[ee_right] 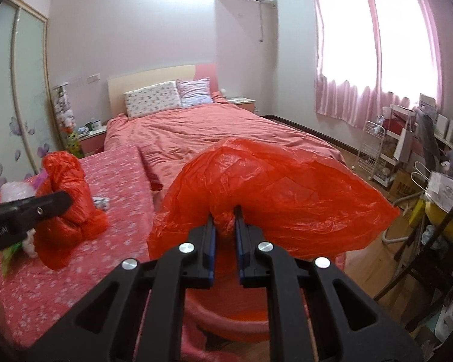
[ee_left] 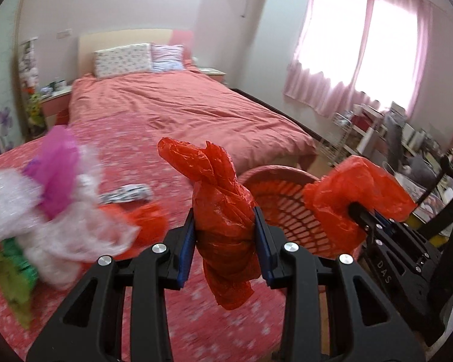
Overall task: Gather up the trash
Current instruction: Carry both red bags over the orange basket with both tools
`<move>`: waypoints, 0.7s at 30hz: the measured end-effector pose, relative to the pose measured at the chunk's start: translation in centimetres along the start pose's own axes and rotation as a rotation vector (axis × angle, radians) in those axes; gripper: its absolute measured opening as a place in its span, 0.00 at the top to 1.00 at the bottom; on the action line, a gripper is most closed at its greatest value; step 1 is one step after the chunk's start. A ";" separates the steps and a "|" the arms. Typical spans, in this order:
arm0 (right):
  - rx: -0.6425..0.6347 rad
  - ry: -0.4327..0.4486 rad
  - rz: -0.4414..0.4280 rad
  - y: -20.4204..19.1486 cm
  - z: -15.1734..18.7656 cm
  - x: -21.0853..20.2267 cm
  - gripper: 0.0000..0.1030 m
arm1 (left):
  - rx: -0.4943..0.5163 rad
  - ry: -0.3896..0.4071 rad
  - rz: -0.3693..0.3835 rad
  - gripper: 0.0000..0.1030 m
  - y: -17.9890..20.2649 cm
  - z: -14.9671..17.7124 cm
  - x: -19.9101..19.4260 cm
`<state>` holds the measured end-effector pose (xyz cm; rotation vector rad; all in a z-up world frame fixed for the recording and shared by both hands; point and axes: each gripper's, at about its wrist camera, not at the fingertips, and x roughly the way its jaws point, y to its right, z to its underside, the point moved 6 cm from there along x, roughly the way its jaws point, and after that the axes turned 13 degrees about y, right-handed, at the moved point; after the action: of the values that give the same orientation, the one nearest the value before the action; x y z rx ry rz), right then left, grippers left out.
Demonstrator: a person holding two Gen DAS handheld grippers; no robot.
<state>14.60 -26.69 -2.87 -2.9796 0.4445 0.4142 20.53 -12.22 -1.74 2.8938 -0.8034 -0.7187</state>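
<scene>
Both grippers hold one red plastic bag (ee_left: 223, 211) over the pink basket (ee_left: 274, 181) off the bed's (ee_left: 172, 108) foot edge: the left gripper (ee_left: 225, 235) has its jaws clamped on a twisted bunch, the right gripper (ee_right: 225, 235) on another fold. Best to spread the mouth evenly over the basket rim. Loose wrappers (ee_left: 60, 181) lie on the bed's left side, clear of the basket.

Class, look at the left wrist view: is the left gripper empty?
No, the left gripper is shut on a twisted red plastic bag that sticks up between its blue pads.
</scene>
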 end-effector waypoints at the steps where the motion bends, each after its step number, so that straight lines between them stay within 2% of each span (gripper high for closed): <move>1: 0.006 0.000 0.004 0.5 -0.1 0.4 0.89 | 0.004 -0.004 0.010 0.65 0.3 0.0 0.5; 11: 0.043 0.007 0.035 3.4 0.1 3.2 0.89 | 0.044 -0.029 0.109 0.65 4.1 -0.1 4.6; 21: 0.070 -0.010 0.062 4.6 2.0 5.3 0.89 | 0.085 -0.032 0.115 0.64 6.1 0.9 6.5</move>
<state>17.59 -32.26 -6.55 -2.9014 0.5406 0.4109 22.13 -20.62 -4.28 2.8866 -1.0194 -0.7389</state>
